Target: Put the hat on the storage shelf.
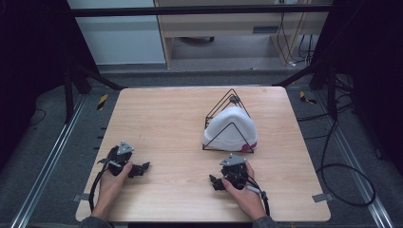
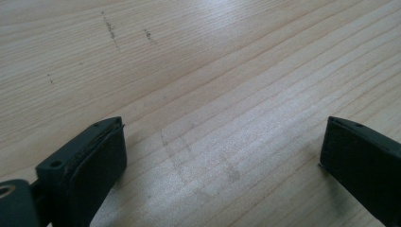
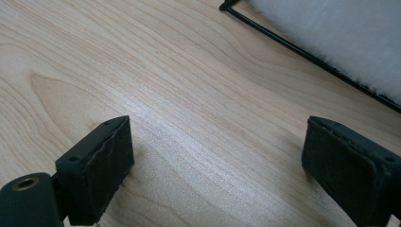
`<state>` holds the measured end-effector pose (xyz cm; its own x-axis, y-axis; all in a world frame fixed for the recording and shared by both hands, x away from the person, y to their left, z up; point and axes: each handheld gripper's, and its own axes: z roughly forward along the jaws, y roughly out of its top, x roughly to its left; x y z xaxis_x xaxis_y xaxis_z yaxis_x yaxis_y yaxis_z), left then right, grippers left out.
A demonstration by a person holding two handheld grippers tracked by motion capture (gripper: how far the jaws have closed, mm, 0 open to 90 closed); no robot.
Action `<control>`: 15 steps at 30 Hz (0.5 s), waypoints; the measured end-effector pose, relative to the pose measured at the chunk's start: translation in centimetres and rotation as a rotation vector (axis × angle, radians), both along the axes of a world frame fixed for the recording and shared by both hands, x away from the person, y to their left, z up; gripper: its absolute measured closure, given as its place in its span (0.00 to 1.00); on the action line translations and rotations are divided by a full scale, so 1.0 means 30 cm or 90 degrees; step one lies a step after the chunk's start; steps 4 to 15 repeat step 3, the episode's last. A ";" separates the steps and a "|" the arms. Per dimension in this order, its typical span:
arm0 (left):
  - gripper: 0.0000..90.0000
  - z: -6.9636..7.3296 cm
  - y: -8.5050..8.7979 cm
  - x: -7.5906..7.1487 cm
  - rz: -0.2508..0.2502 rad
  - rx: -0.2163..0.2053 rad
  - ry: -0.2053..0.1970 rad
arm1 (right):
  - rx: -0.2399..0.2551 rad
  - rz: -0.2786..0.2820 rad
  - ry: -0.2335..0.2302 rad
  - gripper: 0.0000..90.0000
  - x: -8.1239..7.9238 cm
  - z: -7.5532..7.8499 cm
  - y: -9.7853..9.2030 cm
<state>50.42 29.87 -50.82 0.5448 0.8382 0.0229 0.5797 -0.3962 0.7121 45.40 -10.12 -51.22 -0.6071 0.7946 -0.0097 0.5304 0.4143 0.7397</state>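
We have both grippers resting low on the wooden table (image 1: 166,118), near its front edge, and neither has anything in it. The left gripper (image 2: 222,156) has its jaws spread wide over bare wood; the right gripper (image 3: 217,156) is just as wide open, with nothing between its pads.

We judge this to be the start of the work: the reach has not begun. The thing nearest us is the white cap (image 1: 230,128), which sits inside a black wire rack (image 1: 223,102) right of the table's middle, just beyond the right gripper. In the right gripper view the rack's bottom wire (image 3: 302,49) runs close ahead, the cap's soft white cloth (image 3: 340,38) behind it.

The rack holds the cap and nothing else that we can see (a bit of dark red shows at the cap's lower right edge; what it is we cannot tell).

Next, we would lift the right gripper, bring it forward to the cap, and close on the cloth without snagging the wire.
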 end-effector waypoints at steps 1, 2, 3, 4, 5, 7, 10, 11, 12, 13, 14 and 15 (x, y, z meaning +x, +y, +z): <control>0.00 0.000 -0.001 0.002 0.002 0.000 0.001 | 0.000 0.000 0.000 0.11 0.000 0.000 0.000; 0.00 0.000 -0.001 0.002 0.002 0.000 0.001 | 0.000 0.000 0.000 0.11 0.000 0.000 0.000; 0.00 0.000 -0.001 0.002 0.002 0.000 0.001 | -0.001 0.000 -0.001 0.11 0.001 0.000 0.000; 0.00 0.000 -0.001 0.002 0.002 0.000 0.001 | -0.001 0.000 -0.001 0.11 0.001 0.000 0.000; 0.00 0.000 -0.001 0.002 0.002 0.000 0.001 | -0.001 0.000 -0.001 0.11 0.001 0.000 0.000; 0.00 0.000 -0.001 0.002 0.002 0.000 0.001 | -0.001 0.000 -0.001 0.11 0.001 0.000 0.000; 0.00 0.000 -0.001 0.002 0.002 0.000 0.001 | -0.001 0.000 -0.001 0.11 0.001 0.000 0.000; 0.00 0.000 -0.001 0.002 0.002 0.000 0.001 | -0.001 0.000 -0.001 0.11 0.001 0.000 0.000; 0.00 0.000 -0.001 0.002 0.002 0.000 0.001 | -0.001 0.000 -0.001 0.11 0.001 0.000 0.000; 0.00 0.000 -0.001 0.002 0.002 0.000 0.001 | -0.001 0.000 -0.001 0.11 0.001 0.000 0.000; 0.00 0.000 -0.001 0.002 0.002 0.000 0.001 | -0.001 0.000 -0.001 0.11 0.001 0.000 0.000; 0.00 0.000 -0.001 0.002 0.002 0.000 0.001 | -0.001 0.000 -0.001 0.11 0.001 0.000 0.000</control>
